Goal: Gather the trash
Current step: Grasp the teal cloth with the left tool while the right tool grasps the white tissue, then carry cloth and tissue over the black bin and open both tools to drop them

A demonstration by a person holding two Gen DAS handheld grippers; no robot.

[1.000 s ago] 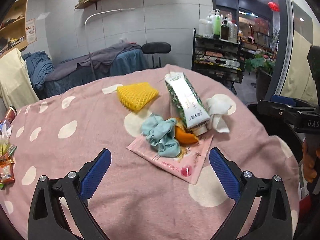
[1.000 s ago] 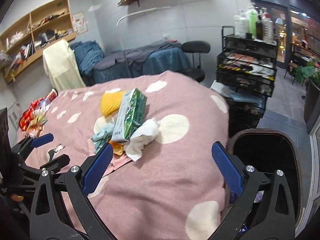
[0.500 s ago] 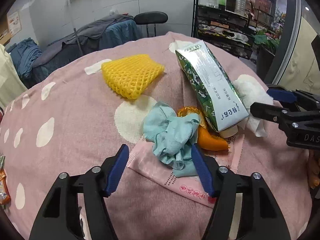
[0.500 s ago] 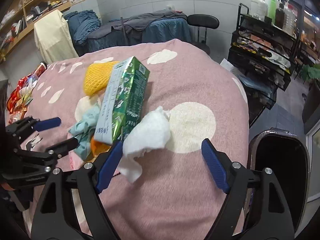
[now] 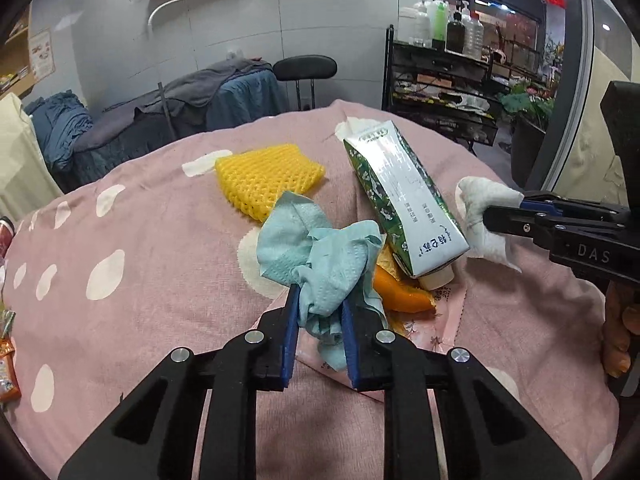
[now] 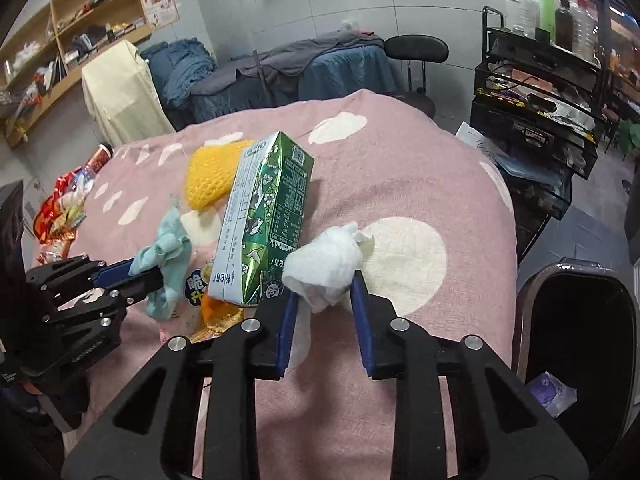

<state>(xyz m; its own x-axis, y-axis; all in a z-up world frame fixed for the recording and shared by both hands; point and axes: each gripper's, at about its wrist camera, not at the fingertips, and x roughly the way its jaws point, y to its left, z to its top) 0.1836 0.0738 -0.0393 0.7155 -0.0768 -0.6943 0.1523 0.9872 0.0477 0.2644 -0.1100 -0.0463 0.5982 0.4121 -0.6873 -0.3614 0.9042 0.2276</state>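
Note:
My left gripper (image 5: 319, 304) is shut on a crumpled light blue tissue (image 5: 320, 256), which also shows in the right wrist view (image 6: 166, 256). My right gripper (image 6: 324, 286) is shut on a crumpled white tissue (image 6: 326, 266), seen in the left wrist view (image 5: 486, 216) too. Between them lies a green and white milk carton (image 5: 400, 200) over an orange peel (image 5: 400, 296) and a pink wrapper (image 5: 432, 320). A yellow foam net (image 5: 266, 178) lies behind.
The table has a pink cloth with white dots (image 5: 140, 260). A black trash bin (image 6: 580, 328) stands at the table's right edge. Snack wrappers (image 6: 60, 212) lie at the far left. A black rack with bottles (image 6: 540, 80) stands behind.
Both grippers moved in and closed: the left onto the blue tissue, the right onto the white tissue. Both tissues now look lifted slightly.

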